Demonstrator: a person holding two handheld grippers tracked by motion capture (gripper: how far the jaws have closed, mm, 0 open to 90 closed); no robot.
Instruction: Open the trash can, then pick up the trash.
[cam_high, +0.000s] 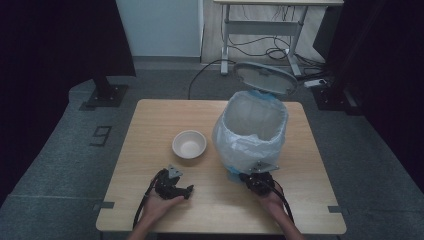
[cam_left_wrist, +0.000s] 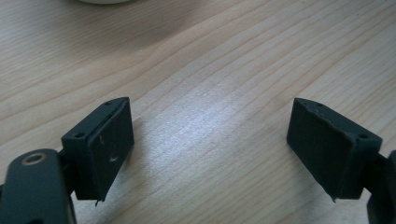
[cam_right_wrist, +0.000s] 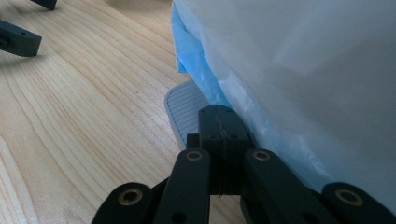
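A white pedal bin (cam_high: 252, 132) lined with a pale plastic bag stands on the right half of the wooden table (cam_high: 150, 120), its lid (cam_high: 265, 77) raised behind it. My right gripper (cam_high: 250, 177) is at the bin's foot. In the right gripper view it (cam_right_wrist: 219, 116) is shut, with its tips on the grey ribbed pedal (cam_right_wrist: 182, 109) beside the bag (cam_right_wrist: 299, 70). My left gripper (cam_high: 188, 190) lies low over the table near the front edge, held in a hand. Its jaws (cam_left_wrist: 210, 116) stand wide apart over bare wood with nothing between them.
A white empty bowl (cam_high: 189, 144) sits left of the bin, just beyond the left gripper; its rim (cam_left_wrist: 102, 1) shows in the left gripper view. Dark stands and a desk with cables lie on the floor beyond the table.
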